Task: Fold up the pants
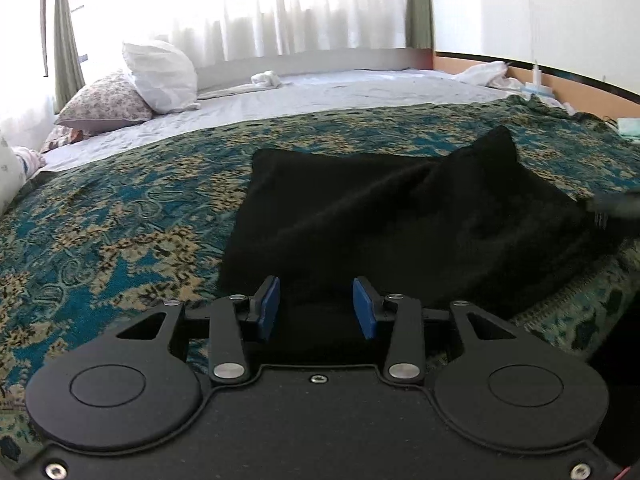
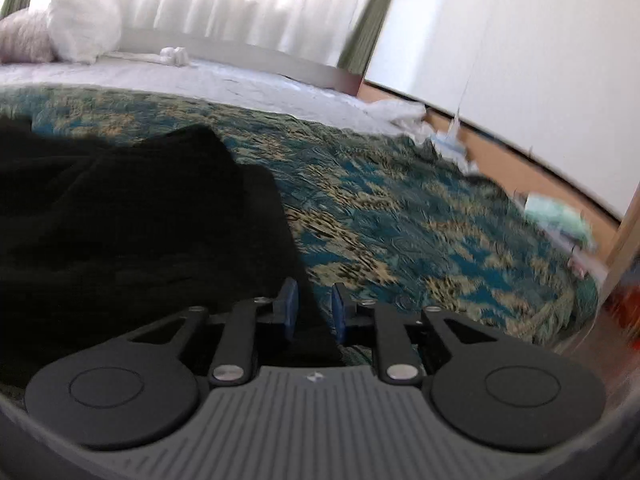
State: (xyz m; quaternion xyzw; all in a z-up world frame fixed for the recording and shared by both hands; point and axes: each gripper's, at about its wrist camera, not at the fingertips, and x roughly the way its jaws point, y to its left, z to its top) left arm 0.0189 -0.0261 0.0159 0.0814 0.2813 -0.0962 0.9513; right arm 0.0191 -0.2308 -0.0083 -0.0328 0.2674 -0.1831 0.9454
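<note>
From the left wrist, the left gripper (image 1: pixel 316 306) holds its blue pads (image 1: pixel 267 309) apart over the near edge of the black pants (image 1: pixel 400 224), which lie rumpled on a teal patterned bedspread (image 1: pixel 120 220), pillows (image 1: pixel 158 74) behind.

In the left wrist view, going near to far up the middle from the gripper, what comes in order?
left gripper → black pants → patterned blue bedspread → white sheet → small rolled white cloth → sheer curtains.
</note>
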